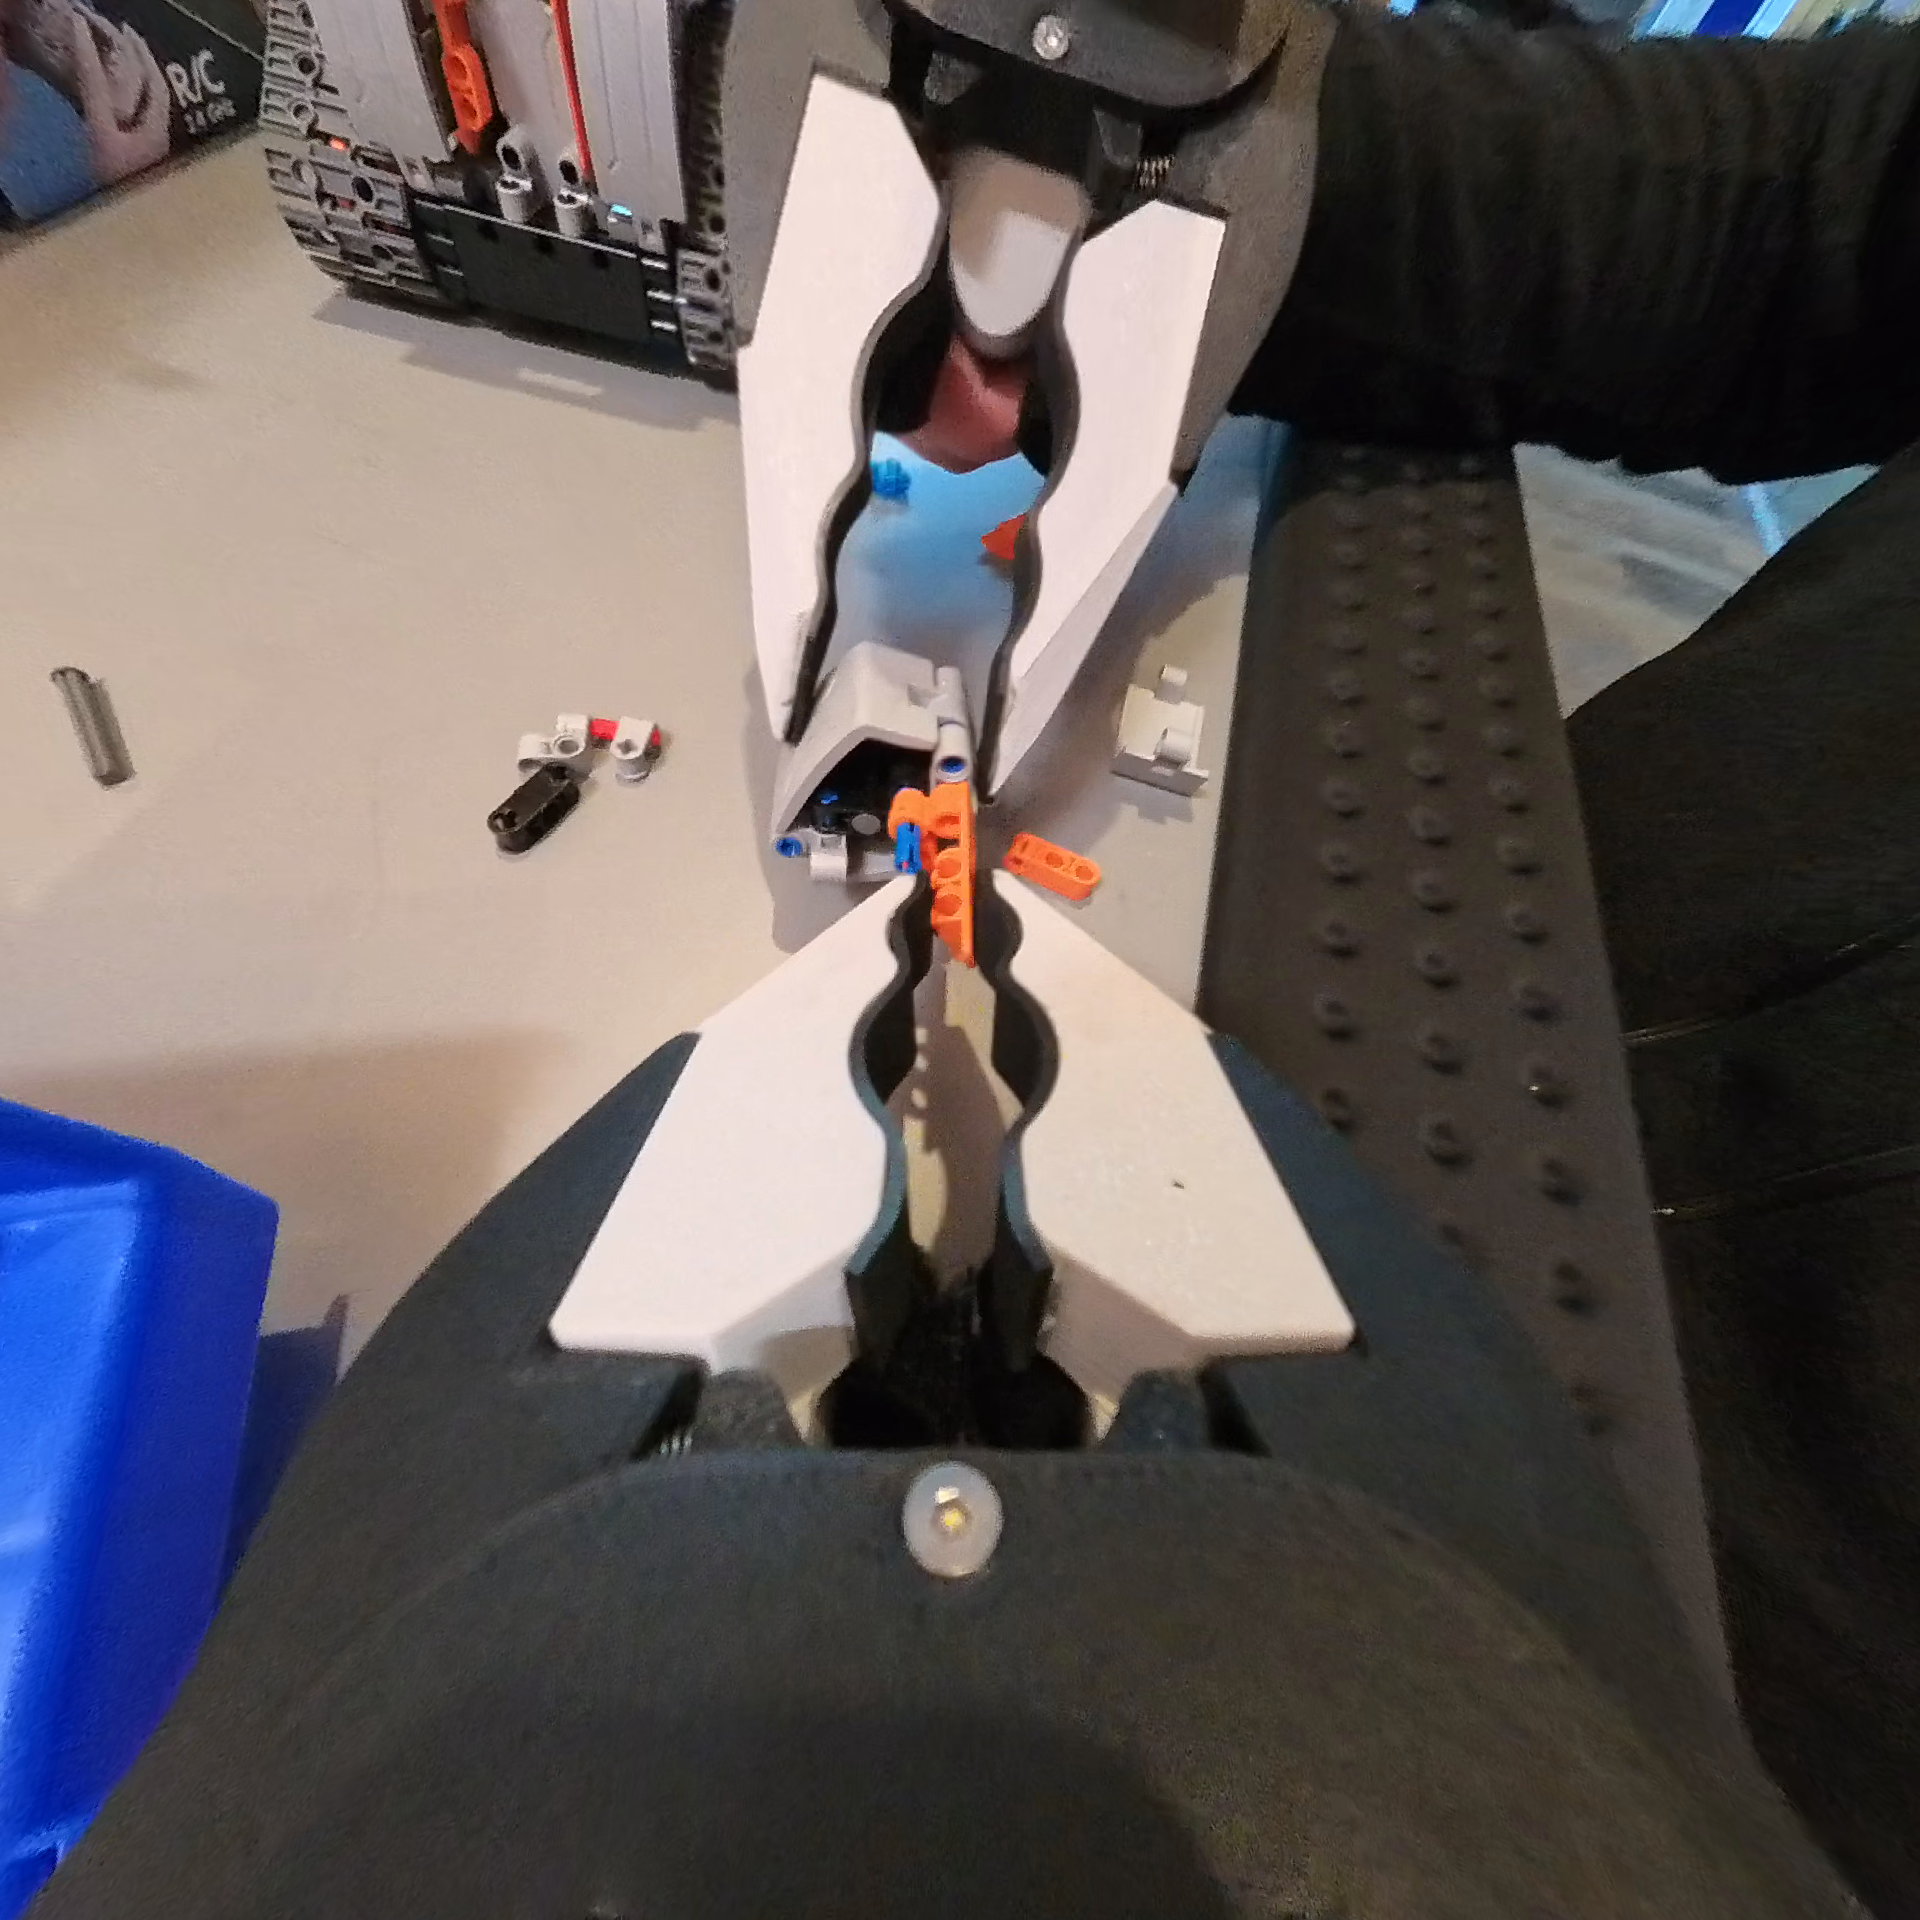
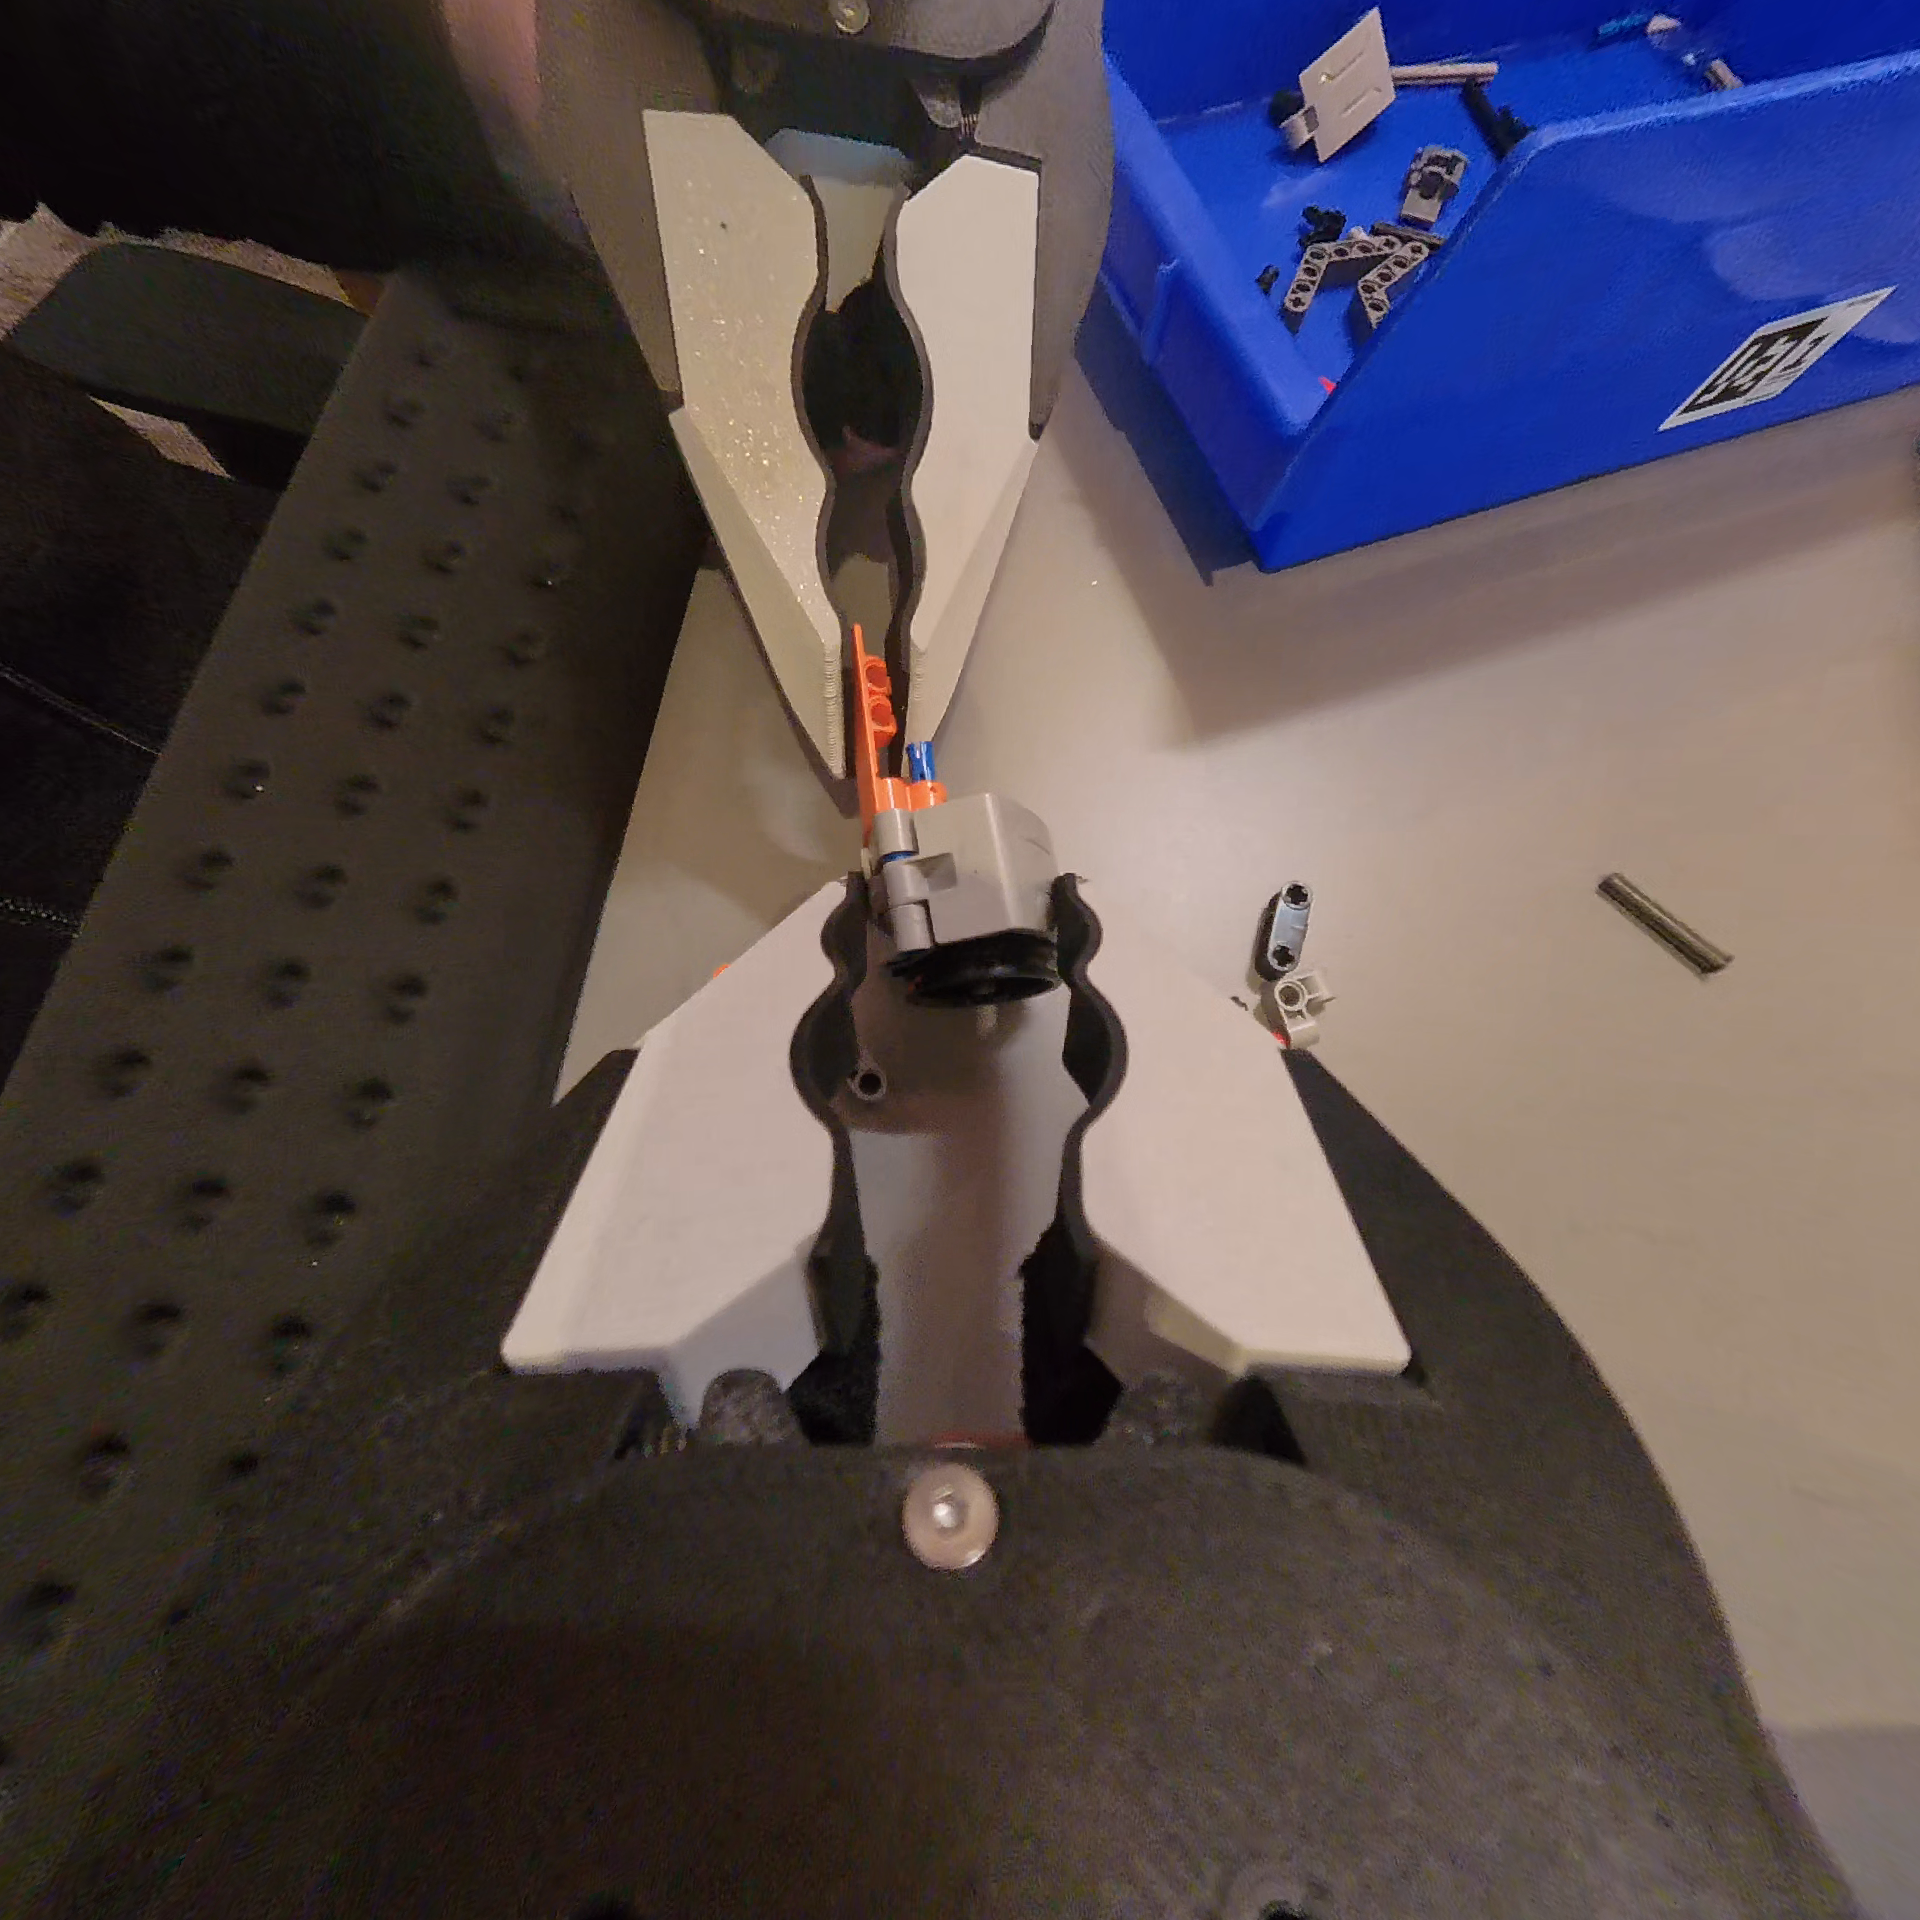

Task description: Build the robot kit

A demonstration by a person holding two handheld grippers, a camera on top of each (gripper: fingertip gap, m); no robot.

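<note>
My left gripper (image 1: 951, 883) is shut on an orange holed beam (image 1: 951, 894), pinching its near end. My right gripper (image 2: 956, 894) is shut on a grey motor-like block (image 2: 982, 868) with a black round end. The two grippers face each other tip to tip above the table. The orange beam (image 2: 878, 707) meets the block's near corner beside a blue pin (image 2: 920, 761) and an orange connector. The left wrist view shows the right gripper (image 1: 894, 758) coming from the top with the block (image 1: 878, 727). The right wrist view shows the left gripper (image 2: 881, 743) coming from the top.
A black perforated pad (image 1: 1403, 831) lies along one side. A loose orange beam (image 1: 1051, 862), a grey piece (image 1: 1164, 738), small connectors (image 1: 592, 743) and a grey axle (image 1: 94, 724) lie on the table. A tracked model (image 1: 499, 177) stands behind. A blue bin (image 2: 1507, 416) holds several parts. Only a small space, under 4 cm, lies between the two pairs of fingers. It is some 15 cm from my right tips to the grey axle (image 1: 94, 724). Look for it in the right wrist view (image 2: 1657, 914) too.
</note>
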